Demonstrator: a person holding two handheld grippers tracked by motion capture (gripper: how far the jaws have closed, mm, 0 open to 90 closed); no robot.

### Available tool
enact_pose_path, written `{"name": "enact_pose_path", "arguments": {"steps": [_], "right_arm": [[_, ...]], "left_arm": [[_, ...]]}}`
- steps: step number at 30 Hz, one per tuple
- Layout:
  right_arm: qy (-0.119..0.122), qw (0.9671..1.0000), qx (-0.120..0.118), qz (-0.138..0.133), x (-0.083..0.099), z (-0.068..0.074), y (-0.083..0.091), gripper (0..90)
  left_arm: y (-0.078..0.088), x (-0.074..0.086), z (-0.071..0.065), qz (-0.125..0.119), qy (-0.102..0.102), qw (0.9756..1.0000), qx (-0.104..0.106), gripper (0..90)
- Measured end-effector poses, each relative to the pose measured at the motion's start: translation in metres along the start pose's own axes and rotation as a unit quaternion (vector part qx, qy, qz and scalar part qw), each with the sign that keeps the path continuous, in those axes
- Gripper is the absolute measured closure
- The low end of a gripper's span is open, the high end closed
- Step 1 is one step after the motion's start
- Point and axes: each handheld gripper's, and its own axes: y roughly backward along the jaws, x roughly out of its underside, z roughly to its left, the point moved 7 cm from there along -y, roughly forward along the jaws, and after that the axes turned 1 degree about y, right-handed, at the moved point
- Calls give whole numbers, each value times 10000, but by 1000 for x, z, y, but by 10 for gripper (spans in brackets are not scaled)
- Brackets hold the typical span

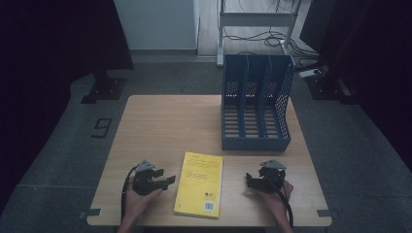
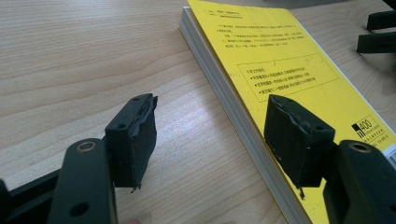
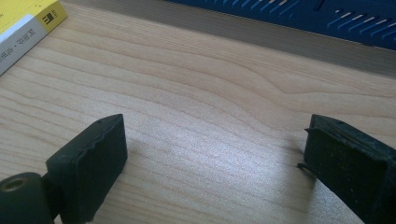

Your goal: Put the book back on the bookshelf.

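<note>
A yellow paperback [image 1: 200,183] lies flat near the table's front edge, between my two grippers. My left gripper [image 1: 166,180] rests on the table just left of it, pointing toward it. In the left gripper view this gripper [image 2: 210,135] is open, one pad over the bare wood and the other over the cover of the yellow book [image 2: 280,70], with the page edge running between them. My right gripper [image 1: 250,179] sits to the book's right, facing it. Its jaws [image 3: 215,144] stand wide apart over bare wood, and the book's spine [image 3: 28,28] shows at the upper left.
A blue three-slot file organizer [image 1: 256,102] stands at the back right of the wooden table [image 1: 165,126]; its base [image 3: 303,18] shows in the right gripper view. The right gripper's jaw tips [image 2: 379,31] show far off in the left gripper view. Dark floor surrounds the table.
</note>
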Motion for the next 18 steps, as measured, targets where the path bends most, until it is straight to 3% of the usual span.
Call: {"name": "enact_pose_path", "arguments": {"steps": [7, 18], "right_arm": [[-110, 9999, 102, -75, 1, -2, 3, 128], [-144, 9998, 124, -77, 1, -2, 5, 145]], "left_arm": [[3, -1, 0, -49, 13, 10000, 14, 341], [3, 0, 4, 5, 50, 10000, -17, 338]]}}
